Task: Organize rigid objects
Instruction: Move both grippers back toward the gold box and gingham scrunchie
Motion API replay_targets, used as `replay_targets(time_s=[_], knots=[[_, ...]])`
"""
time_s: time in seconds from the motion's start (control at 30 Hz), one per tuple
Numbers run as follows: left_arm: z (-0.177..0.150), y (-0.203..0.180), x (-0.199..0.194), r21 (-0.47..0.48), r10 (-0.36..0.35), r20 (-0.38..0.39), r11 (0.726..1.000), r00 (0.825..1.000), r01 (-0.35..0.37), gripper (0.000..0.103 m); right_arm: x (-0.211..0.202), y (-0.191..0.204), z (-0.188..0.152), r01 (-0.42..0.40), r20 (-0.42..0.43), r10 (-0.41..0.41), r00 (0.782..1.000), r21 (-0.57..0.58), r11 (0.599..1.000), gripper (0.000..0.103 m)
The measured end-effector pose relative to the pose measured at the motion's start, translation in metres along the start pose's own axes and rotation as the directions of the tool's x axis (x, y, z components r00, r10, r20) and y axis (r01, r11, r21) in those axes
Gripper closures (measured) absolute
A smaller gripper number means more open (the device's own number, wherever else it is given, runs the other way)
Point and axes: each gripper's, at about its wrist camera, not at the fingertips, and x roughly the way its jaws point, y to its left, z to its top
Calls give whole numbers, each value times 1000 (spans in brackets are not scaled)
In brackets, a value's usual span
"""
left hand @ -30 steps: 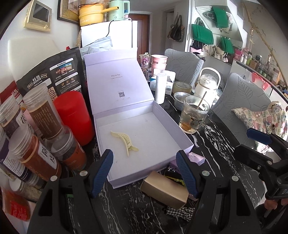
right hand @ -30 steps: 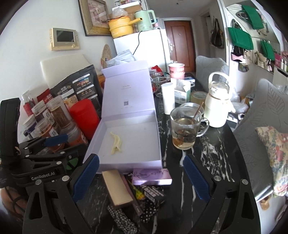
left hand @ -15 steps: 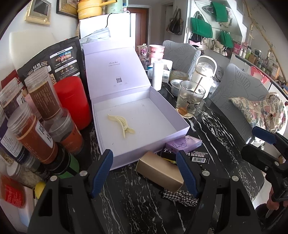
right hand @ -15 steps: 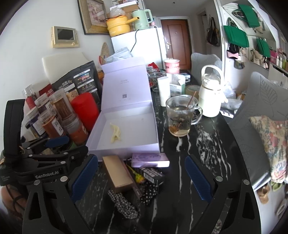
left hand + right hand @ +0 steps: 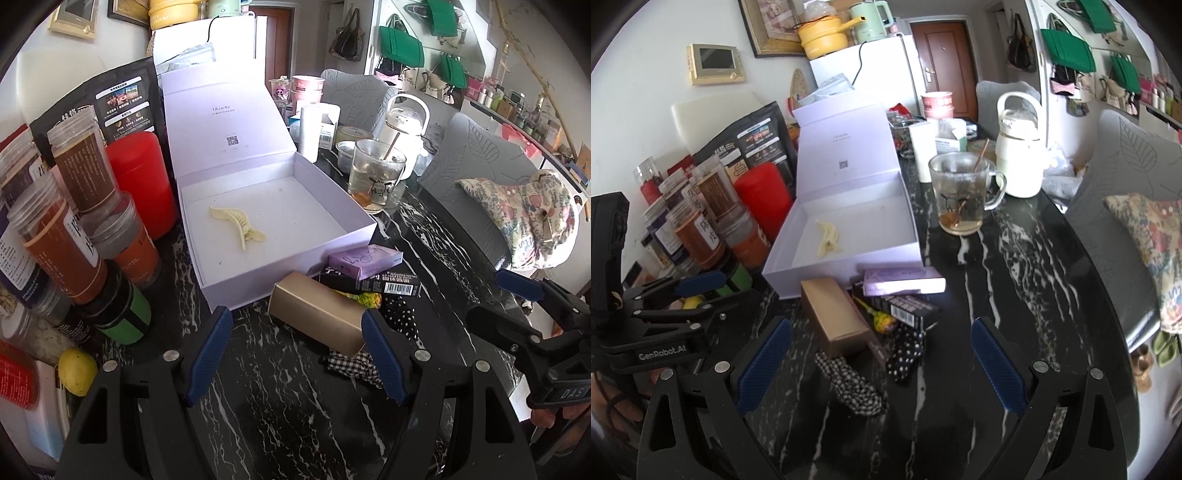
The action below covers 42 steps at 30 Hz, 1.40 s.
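Both the left claw (image 5: 295, 354) and the right claw (image 5: 881, 363) hang open and empty above the black marble bench (image 5: 1015, 295). The open white box (image 5: 332, 206) holds only a cream hair clip (image 5: 236, 223). Just in front of the box lie a gold box (image 5: 317, 314), a purple box (image 5: 364, 258), a black carton (image 5: 384, 284) and checked cloth (image 5: 853, 387).

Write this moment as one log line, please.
left gripper: open, empty | right gripper: open, empty | white box: hair clip inside | gold box: outside
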Motion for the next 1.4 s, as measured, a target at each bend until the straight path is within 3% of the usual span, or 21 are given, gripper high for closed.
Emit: replay_targets(time_s=[0.73,1.1,1.4], knots=[[-34,20,25,-16,-9,-79,1000,997,8,31,41,11,-42,-44,-114,41,993,-19,999,6],[-50,24,33,-8,-32,-83,999,996,31,31,73,20,-55,-103,-201,93,975,-39,994,21],[-51,28,37,-22,-56,-80,998,995,54,31,87,26,-58,-141,-201,124,972,-71,987,28]])
